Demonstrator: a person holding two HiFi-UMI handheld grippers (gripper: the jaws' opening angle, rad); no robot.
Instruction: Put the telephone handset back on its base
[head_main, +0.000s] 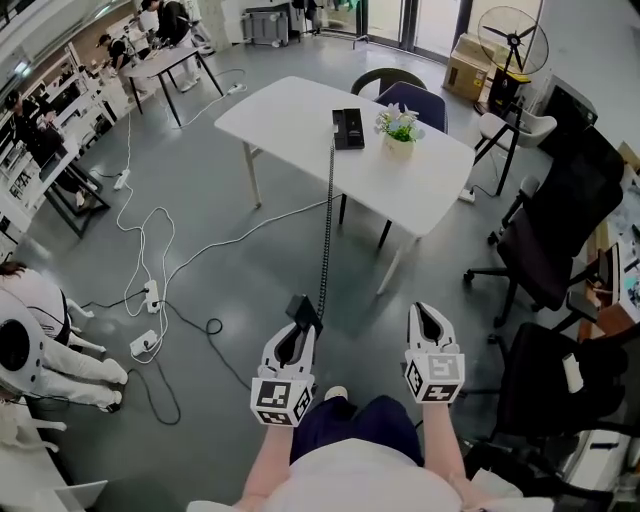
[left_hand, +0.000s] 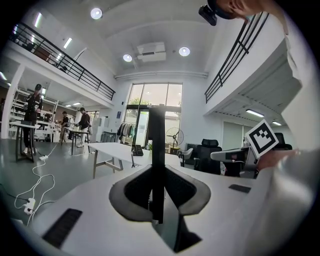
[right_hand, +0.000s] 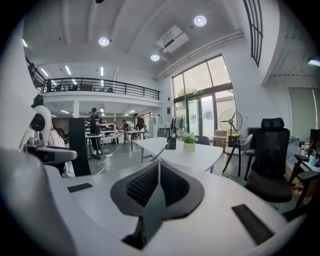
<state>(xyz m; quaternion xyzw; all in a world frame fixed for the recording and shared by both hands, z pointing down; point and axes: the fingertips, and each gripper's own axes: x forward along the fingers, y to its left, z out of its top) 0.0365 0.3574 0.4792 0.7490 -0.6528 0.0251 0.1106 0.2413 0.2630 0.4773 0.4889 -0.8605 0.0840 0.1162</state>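
Note:
The black telephone base (head_main: 348, 128) lies on a white table (head_main: 300, 110) far ahead of me, next to a small potted plant (head_main: 399, 127). A coiled black cord (head_main: 327, 220) hangs from the base off the table's edge and runs down to the black handset (head_main: 302, 308). My left gripper (head_main: 298, 322) is shut on that handset, which stands upright between the jaws in the left gripper view (left_hand: 158, 160). My right gripper (head_main: 428, 316) is level with the left one, shut with nothing in it. In the right gripper view the base (right_hand: 171, 143) shows small on the table.
Black office chairs (head_main: 545, 235) crowd the right side, with a standing fan (head_main: 513, 40) behind them. White cables and power strips (head_main: 150, 295) trail over the grey floor at left. A person in white (head_main: 30, 345) sits at the left edge. A chair (head_main: 405, 95) stands behind the table.

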